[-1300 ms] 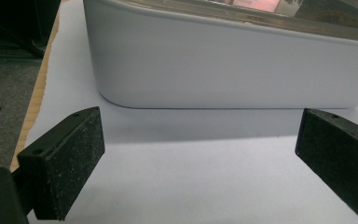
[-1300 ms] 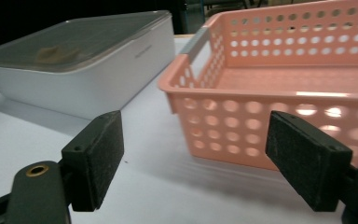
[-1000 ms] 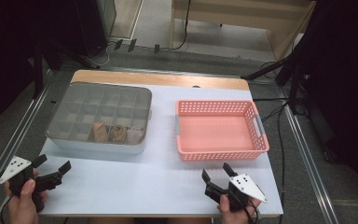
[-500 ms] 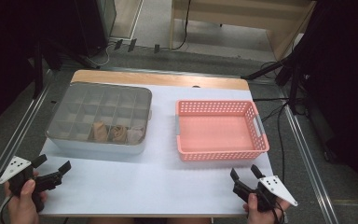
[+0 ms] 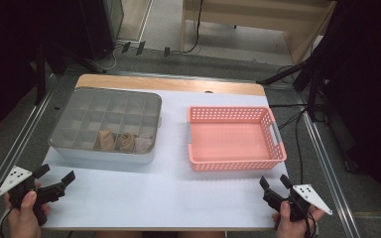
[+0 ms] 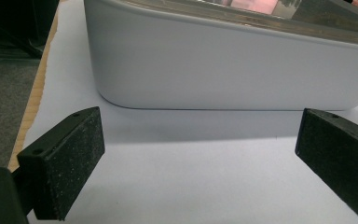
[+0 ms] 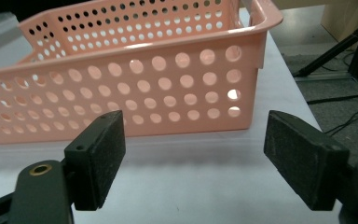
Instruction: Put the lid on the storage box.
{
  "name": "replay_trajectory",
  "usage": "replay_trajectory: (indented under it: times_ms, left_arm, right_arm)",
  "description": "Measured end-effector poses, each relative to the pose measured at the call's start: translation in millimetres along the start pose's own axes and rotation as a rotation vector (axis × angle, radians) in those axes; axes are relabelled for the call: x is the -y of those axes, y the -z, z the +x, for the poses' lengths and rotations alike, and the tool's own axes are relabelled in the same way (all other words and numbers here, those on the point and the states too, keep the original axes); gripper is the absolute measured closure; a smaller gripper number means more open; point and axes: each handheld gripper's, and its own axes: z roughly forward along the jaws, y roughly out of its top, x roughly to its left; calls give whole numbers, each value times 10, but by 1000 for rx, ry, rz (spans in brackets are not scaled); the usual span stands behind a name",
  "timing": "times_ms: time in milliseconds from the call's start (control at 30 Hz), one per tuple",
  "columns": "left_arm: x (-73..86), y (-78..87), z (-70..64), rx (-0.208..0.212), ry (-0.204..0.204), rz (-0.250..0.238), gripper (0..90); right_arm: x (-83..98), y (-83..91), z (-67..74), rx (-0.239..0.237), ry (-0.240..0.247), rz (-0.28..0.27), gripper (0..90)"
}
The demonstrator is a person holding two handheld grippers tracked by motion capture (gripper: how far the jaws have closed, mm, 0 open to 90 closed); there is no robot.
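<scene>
Grippers wait at the near edge of a white table [image 5: 178, 198], one in each of a person's hands: the left gripper [image 5: 54, 179] at the near left corner, the right gripper [image 5: 272, 184] at the near right. Both have their jaws spread wide with nothing between them, as both gripper views confirm.

Ahead of the left gripper, and just beyond it, sits a grey divided tray [image 5: 104, 154]; in the left gripper view its pale front wall [image 6: 223, 70] fills the background, near but not touching the jaws. Ahead of the right gripper stands an empty pink basket [image 5: 278, 148], its perforated wall [image 7: 135, 93] close in front of the open jaws in the right gripper view. Tray and basket lie side by side, apart, each with its long side across the table.

Three small rolled cloths [image 5: 126, 141] fill neighbouring cells in the tray's near row, toward its right end. They lie forward and to the right of the left gripper, which appears clearly the nearer of the two; the right gripper would have to cross the table in front of the basket. Judging by the layout, the work in hand is likely moving the rolls into the basket, and no roll has been lifted yet.
</scene>
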Motion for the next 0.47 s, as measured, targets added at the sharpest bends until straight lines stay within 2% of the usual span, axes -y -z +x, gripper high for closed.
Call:
replay_trajectory:
  times_ms: [100, 233, 467]
  left_arm:
    - [-1, 0, 1, 0, 0, 2, 18]
    - [-2, 1, 11, 6, 11, 4, 18]
    - [-2, 7, 27, 17, 18, 0, 18]
  right_arm:
    - [12, 5, 2, 6, 6, -7, 222]
    - [28, -11, 28, 0, 38, 7, 203]
    - [31, -16, 9, 4, 14, 14, 196]
